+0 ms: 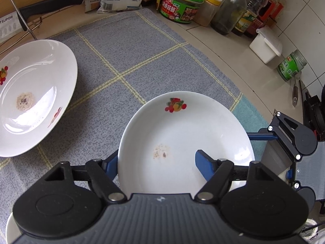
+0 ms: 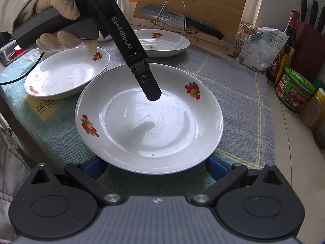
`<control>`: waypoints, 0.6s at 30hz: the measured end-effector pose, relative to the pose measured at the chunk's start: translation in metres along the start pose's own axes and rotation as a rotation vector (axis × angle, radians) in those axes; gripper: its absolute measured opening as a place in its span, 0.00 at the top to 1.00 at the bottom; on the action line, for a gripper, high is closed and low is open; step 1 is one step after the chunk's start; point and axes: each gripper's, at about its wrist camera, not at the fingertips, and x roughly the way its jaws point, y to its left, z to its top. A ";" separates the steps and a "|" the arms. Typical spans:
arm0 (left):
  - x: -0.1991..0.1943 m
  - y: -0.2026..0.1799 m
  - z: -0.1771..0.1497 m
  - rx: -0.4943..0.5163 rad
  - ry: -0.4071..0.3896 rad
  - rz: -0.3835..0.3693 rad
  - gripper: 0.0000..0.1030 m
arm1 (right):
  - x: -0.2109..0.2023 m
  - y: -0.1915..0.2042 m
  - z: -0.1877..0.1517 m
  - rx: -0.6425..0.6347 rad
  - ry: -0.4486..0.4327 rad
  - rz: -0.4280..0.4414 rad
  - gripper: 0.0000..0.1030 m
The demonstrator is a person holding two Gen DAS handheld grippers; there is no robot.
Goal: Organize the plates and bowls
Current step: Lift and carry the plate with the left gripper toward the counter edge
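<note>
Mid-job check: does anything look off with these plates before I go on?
Yes: two are not clean. The far plate has a gritty brownish patch in its centre, and the near plate, at the left gripper, has a smaller speckled smudge. Nothing looks chipped or spilled.

My left hand point(image 2: 56, 20), gloved, wraps the handle from the upper left, and the left gripper point(image 1: 157, 158) points steeply down. Its jaws are clamped on the plate point(image 1: 182, 130): one finger point(image 1: 204, 162) lies over the inside and the other runs beneath the rim. My right gripper point(image 2: 155, 168) also angles downward. Its jaws stand wide apart and grip nothing, and both fingertips are hidden under the plate's near edge. I cannot see my right hand.
</note>
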 end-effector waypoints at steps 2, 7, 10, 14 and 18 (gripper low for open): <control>0.001 0.002 -0.001 -0.002 0.004 -0.001 0.27 | 0.000 -0.002 -0.001 -0.017 -0.004 0.015 0.00; -0.001 0.001 0.001 0.000 -0.007 0.005 0.27 | 0.004 -0.012 -0.002 -0.029 0.004 0.053 0.00; -0.001 0.001 0.002 -0.003 -0.009 0.010 0.27 | 0.008 -0.015 -0.002 -0.044 0.012 0.057 0.00; 0.002 0.001 0.002 -0.013 -0.003 0.017 0.27 | 0.009 -0.015 0.000 -0.078 0.012 0.071 0.00; 0.003 0.000 0.003 -0.015 0.000 0.025 0.27 | 0.011 -0.014 0.001 -0.102 0.003 0.087 0.00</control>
